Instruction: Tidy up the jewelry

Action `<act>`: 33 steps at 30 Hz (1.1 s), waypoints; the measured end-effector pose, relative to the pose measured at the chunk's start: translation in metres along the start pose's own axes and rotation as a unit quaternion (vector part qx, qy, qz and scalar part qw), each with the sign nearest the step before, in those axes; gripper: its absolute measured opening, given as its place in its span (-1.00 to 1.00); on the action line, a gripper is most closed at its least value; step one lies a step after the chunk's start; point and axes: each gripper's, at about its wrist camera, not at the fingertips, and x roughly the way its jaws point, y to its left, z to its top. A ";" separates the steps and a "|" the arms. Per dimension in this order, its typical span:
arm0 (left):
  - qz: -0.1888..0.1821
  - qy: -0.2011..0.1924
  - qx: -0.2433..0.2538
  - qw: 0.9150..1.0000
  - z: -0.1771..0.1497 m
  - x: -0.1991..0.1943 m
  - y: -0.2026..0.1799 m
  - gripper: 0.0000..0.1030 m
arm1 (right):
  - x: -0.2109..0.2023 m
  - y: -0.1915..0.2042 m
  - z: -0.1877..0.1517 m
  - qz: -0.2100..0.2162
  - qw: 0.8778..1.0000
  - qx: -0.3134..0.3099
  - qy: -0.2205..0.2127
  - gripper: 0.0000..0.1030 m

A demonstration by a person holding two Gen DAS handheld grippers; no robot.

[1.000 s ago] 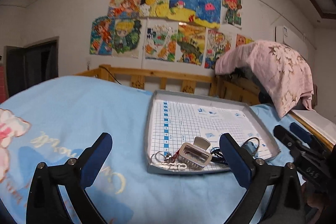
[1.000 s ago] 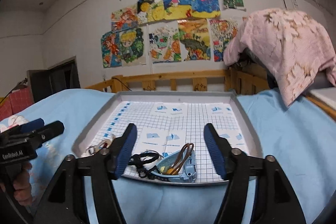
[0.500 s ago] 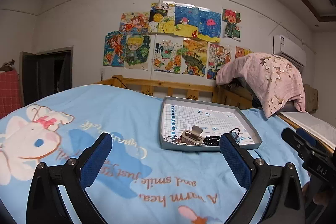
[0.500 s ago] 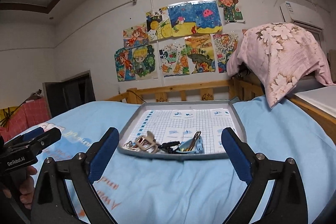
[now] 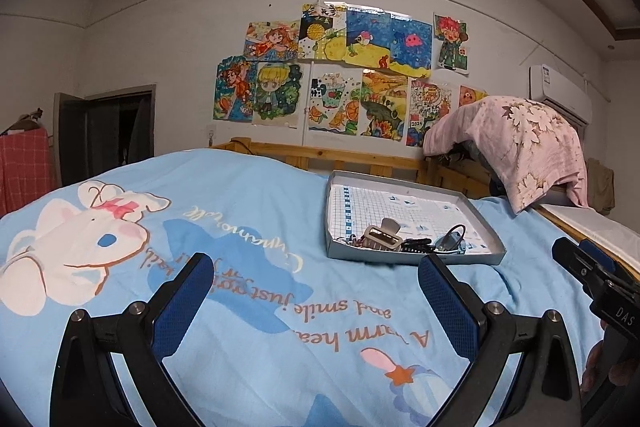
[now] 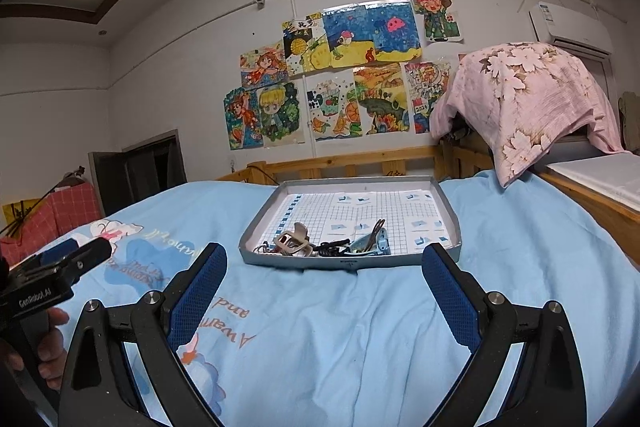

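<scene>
A grey tray [image 5: 484, 223] [image 6: 450, 215] with a grid-paper lining lies on the blue bedspread. Along its near edge lie a beige hair claw [image 5: 382, 233] [image 6: 294, 241], a small metal chain piece [image 5: 347, 239] [image 6: 264, 248], a black cord item [image 5: 418, 245] [image 6: 332, 247] and a blue clip with a brown loop [image 5: 452, 239] [image 6: 372, 241]. My left gripper [image 5: 316, 275] is open and empty, well short of the tray and to its left. My right gripper [image 6: 324, 267] is open and empty, just short of the tray's near edge.
The bed's blue cartoon-print cover [image 5: 200, 247] [image 6: 520, 267] spreads all around the tray. A wooden bed rail [image 6: 352, 163] runs behind it. A pink floral cloth [image 6: 528, 95] drapes over things at the back right. Drawings [image 5: 340, 75] hang on the wall.
Both grippers have pulled back from the tray and risen, so the tray looks smaller and farther. The right gripper's jaws opened wide. The jewelry stayed in the tray.
</scene>
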 end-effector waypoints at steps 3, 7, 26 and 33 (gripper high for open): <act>0.003 0.000 -0.003 1.000 0.000 0.001 0.001 1.00 | -0.002 0.002 -0.002 -0.004 1.000 -0.006 -0.002 0.86; 0.005 0.000 -0.006 1.000 -0.001 0.000 0.004 1.00 | -0.002 0.007 -0.004 -0.007 1.000 -0.010 -0.001 0.86; 0.007 0.002 -0.003 1.000 -0.003 0.000 0.008 1.00 | -0.002 0.017 -0.005 -0.007 1.000 -0.030 -0.001 0.86; 0.007 0.002 -0.003 1.000 -0.002 0.000 0.009 1.00 | -0.003 0.017 -0.005 -0.010 1.000 -0.028 -0.001 0.86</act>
